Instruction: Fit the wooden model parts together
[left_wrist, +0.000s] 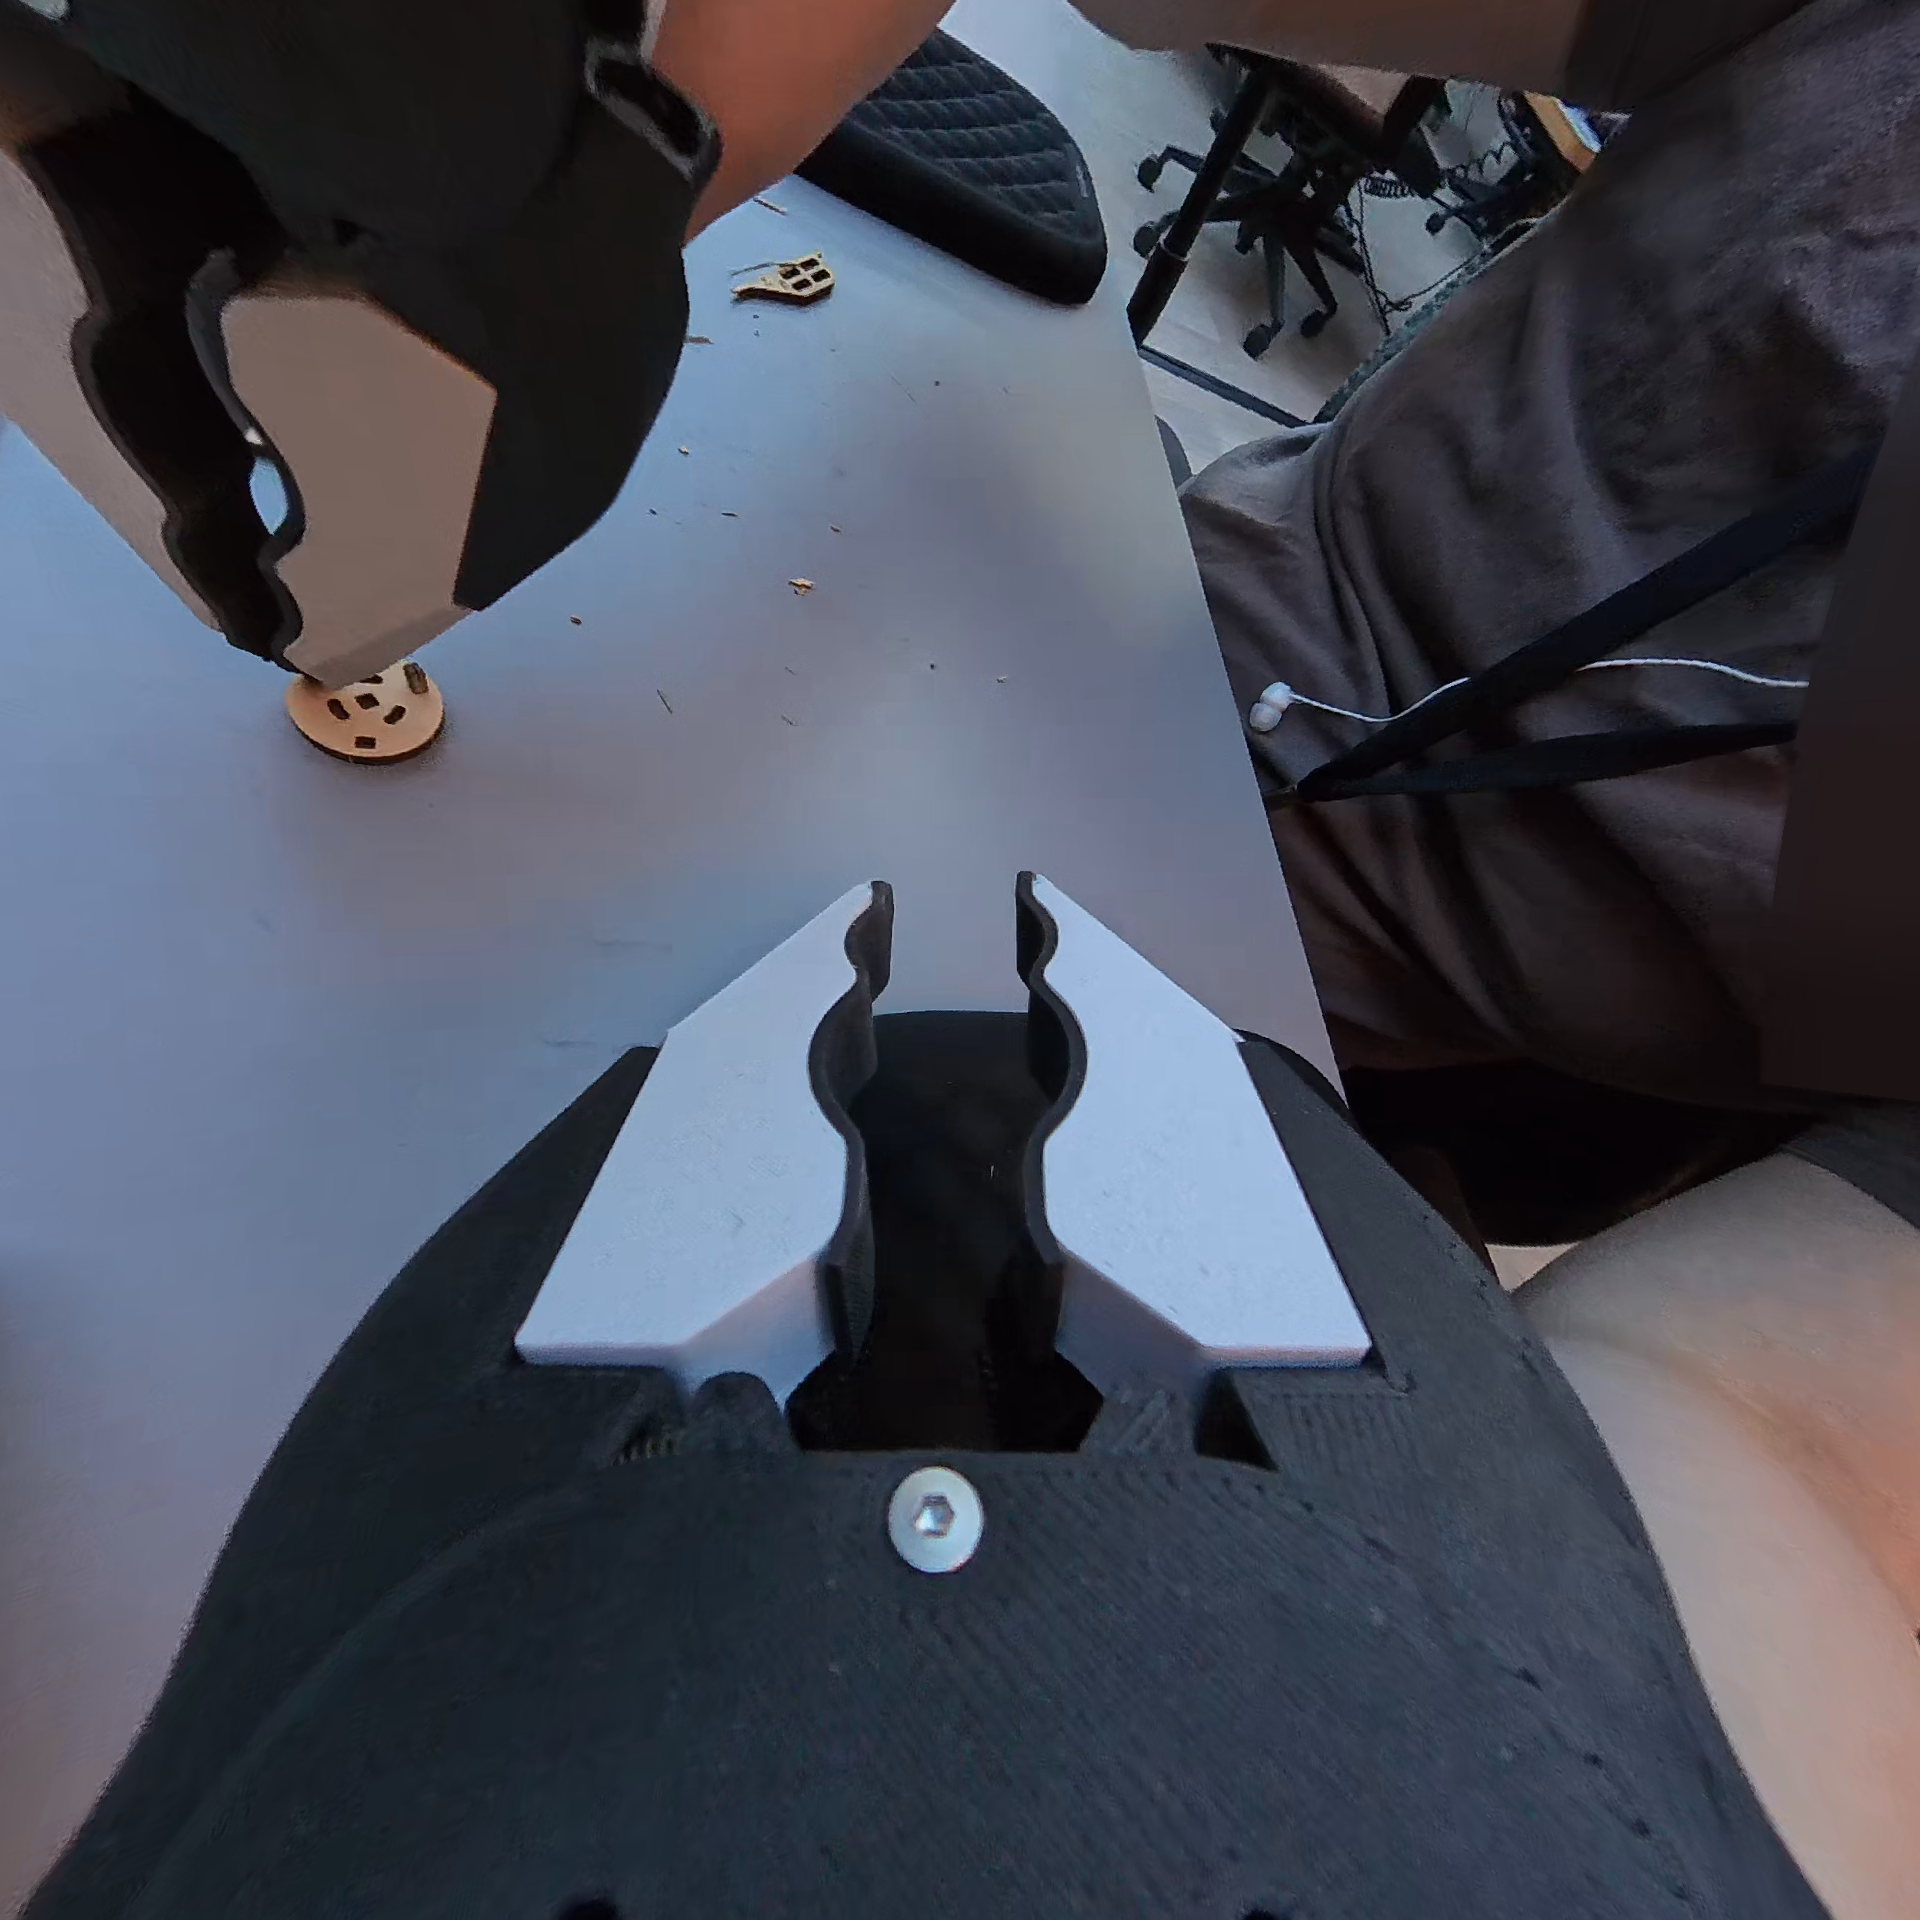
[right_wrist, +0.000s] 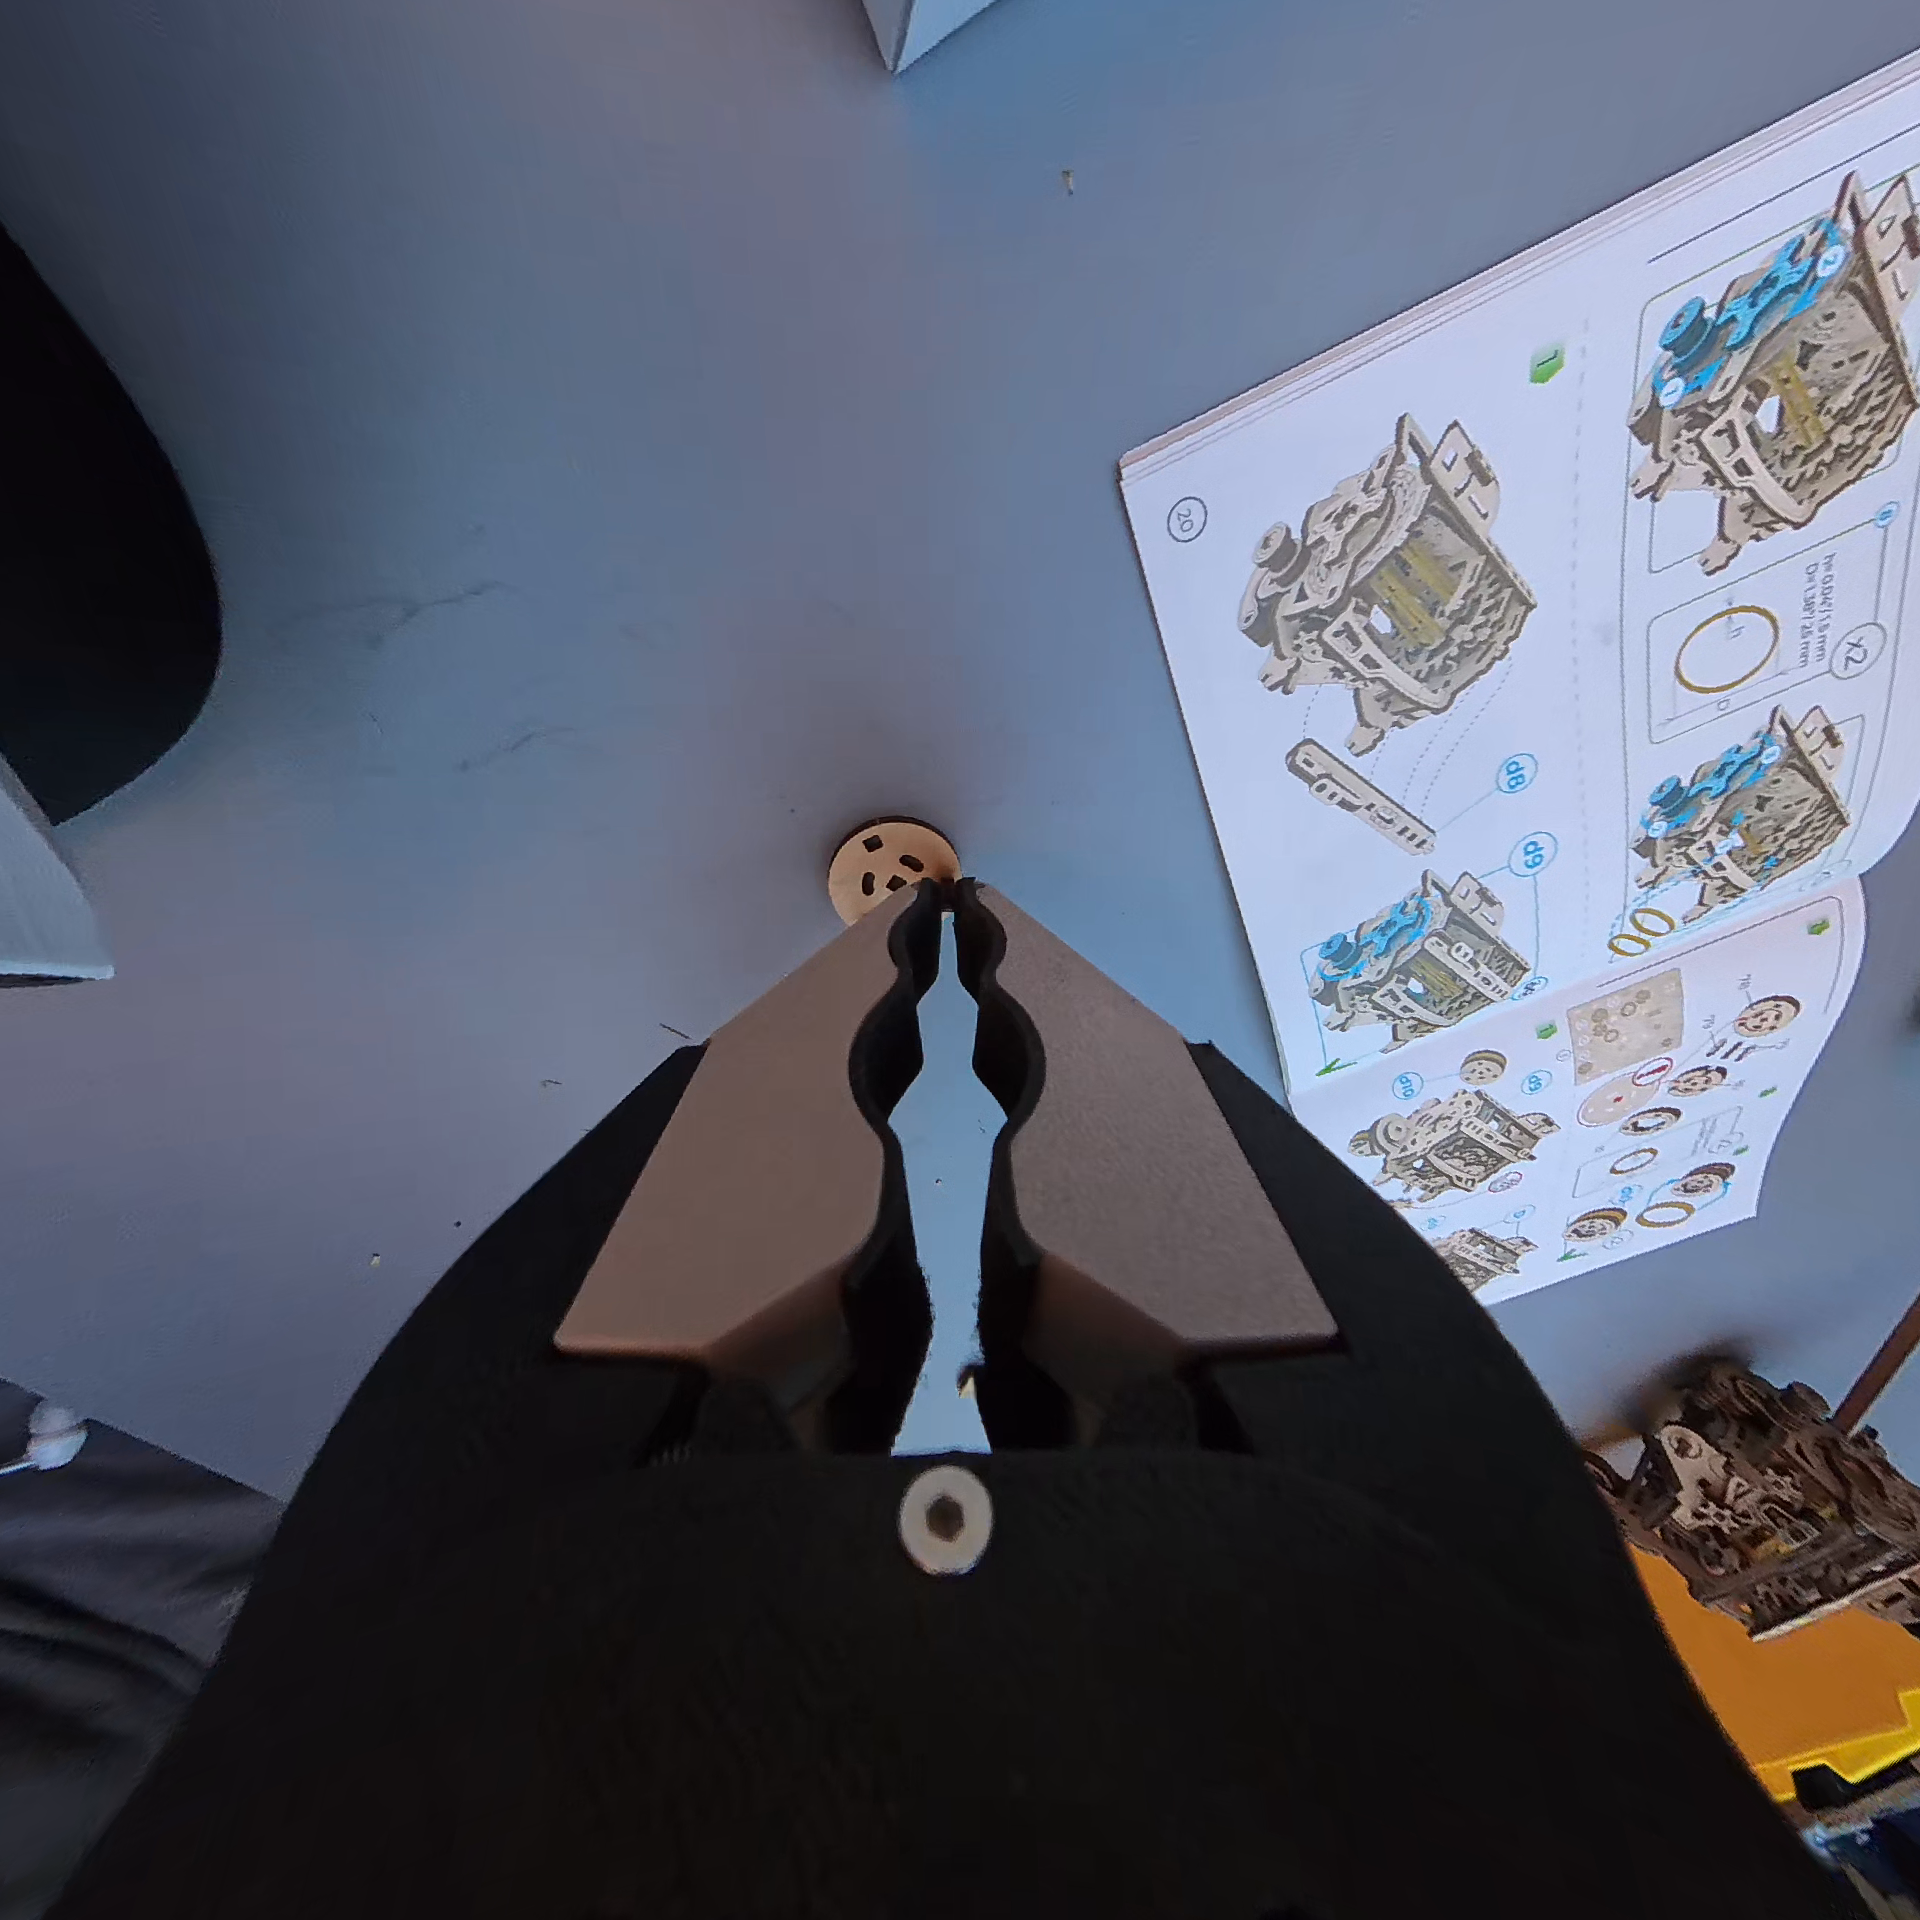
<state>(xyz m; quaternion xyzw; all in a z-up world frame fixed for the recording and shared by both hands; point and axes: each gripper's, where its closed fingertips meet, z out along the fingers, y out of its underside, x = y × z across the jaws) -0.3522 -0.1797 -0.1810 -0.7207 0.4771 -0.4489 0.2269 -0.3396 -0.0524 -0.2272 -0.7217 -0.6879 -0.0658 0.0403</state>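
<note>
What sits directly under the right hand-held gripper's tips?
A round wooden disc with small cutouts lies flat on the grey table beneath the right hand-held gripper. The tips cover its near edge; whether they pinch a small peg there cannot be seen.

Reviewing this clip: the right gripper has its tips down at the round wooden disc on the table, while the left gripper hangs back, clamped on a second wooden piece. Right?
Not quite. The left gripper holds nothing: the left wrist view shows its jaws apart with only bare table between them. The rest stands: the right gripper has its tips at the round wooden disc.
</note>
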